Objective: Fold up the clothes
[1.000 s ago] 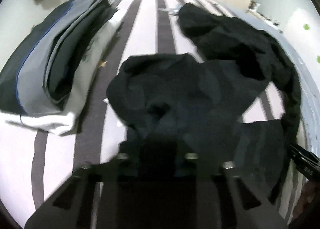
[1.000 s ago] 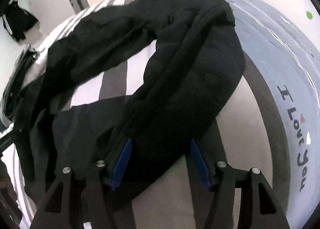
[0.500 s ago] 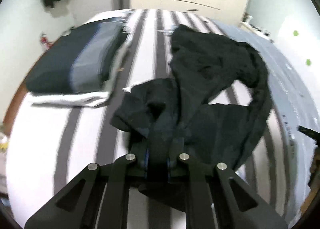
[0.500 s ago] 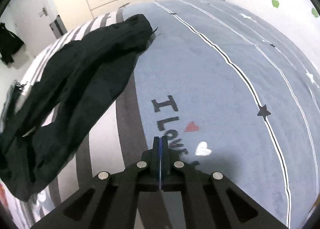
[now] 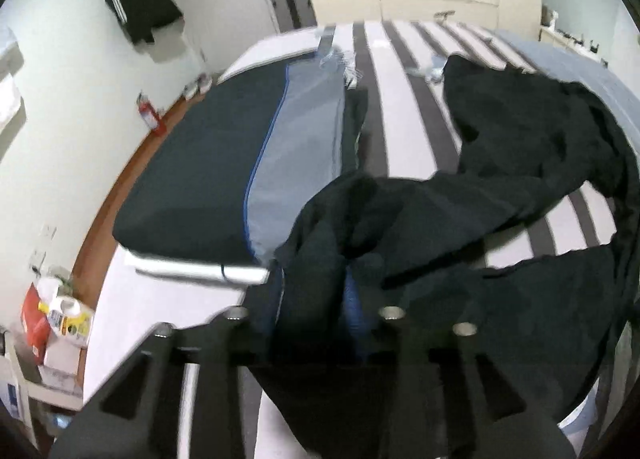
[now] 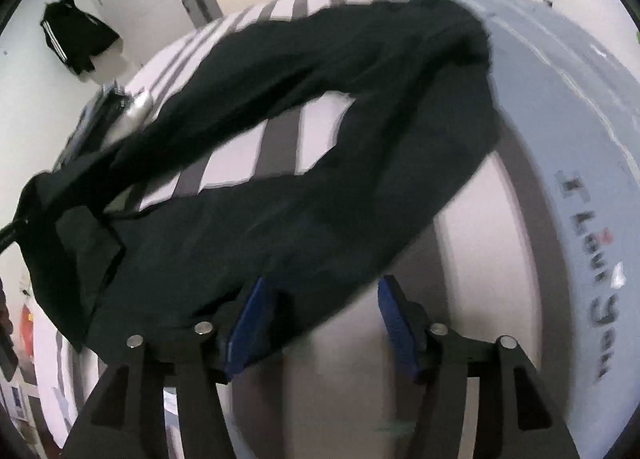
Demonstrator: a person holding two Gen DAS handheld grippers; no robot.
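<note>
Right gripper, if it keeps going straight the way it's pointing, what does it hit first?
Most likely the black garment. The right gripper is open, and the garment's near hem lies just ahead of its blue pads, over the striped bed. Depth is unclear in the blur.

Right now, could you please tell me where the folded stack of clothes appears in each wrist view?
Left wrist view: the folded stack of clothes fills the left-centre, on the striped bed, beside the black garment.
Right wrist view: only its edge shows at far left, mostly hidden behind the black garment.
Shared landmark: the black jacket hanging on the wall, upper left in both.
</note>
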